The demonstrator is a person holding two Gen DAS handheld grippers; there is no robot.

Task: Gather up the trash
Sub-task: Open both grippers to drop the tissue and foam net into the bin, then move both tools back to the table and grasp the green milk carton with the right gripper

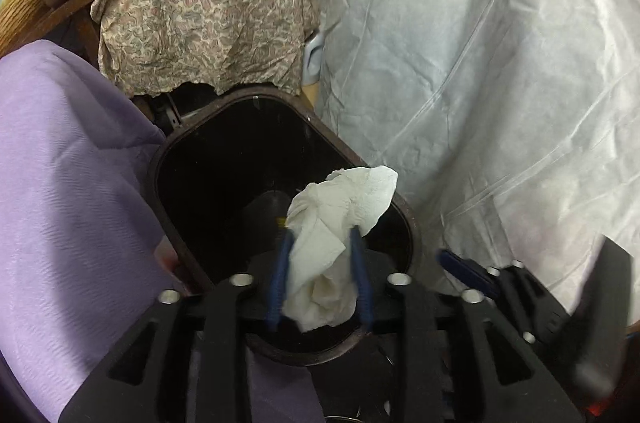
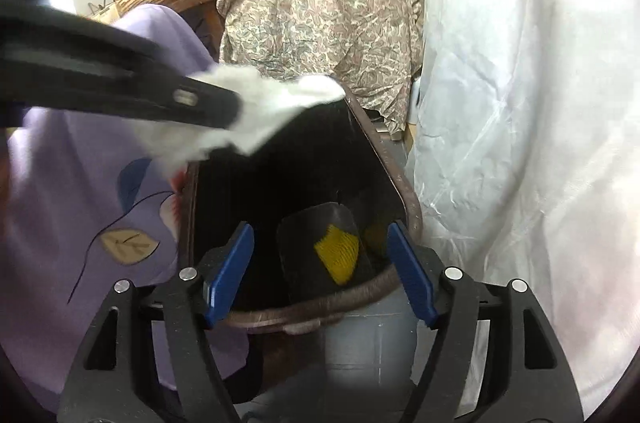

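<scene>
My left gripper (image 1: 320, 243) hangs over the dark brown plastic waste bin (image 1: 414, 219) with a crumpled white paper tissue (image 1: 336, 247) between its blue pads (image 1: 280, 263). Whether the pads are pressing on the tissue, I cannot tell. The tissue's loose upper corner reaches past the fingertips, above the bin's dark opening.

My right gripper (image 2: 320, 259) stands open and empty, its blue pads spread apart just above the bin's near rim. Inside the bin lies a yellow ribbed piece of trash (image 2: 338, 255) on the dark bottom.

A purple cloth (image 1: 64, 183) lies against the bin on one side, a white sheet (image 1: 480, 63) on the other. A paisley-patterned cloth (image 1: 200, 7) hangs behind.
</scene>
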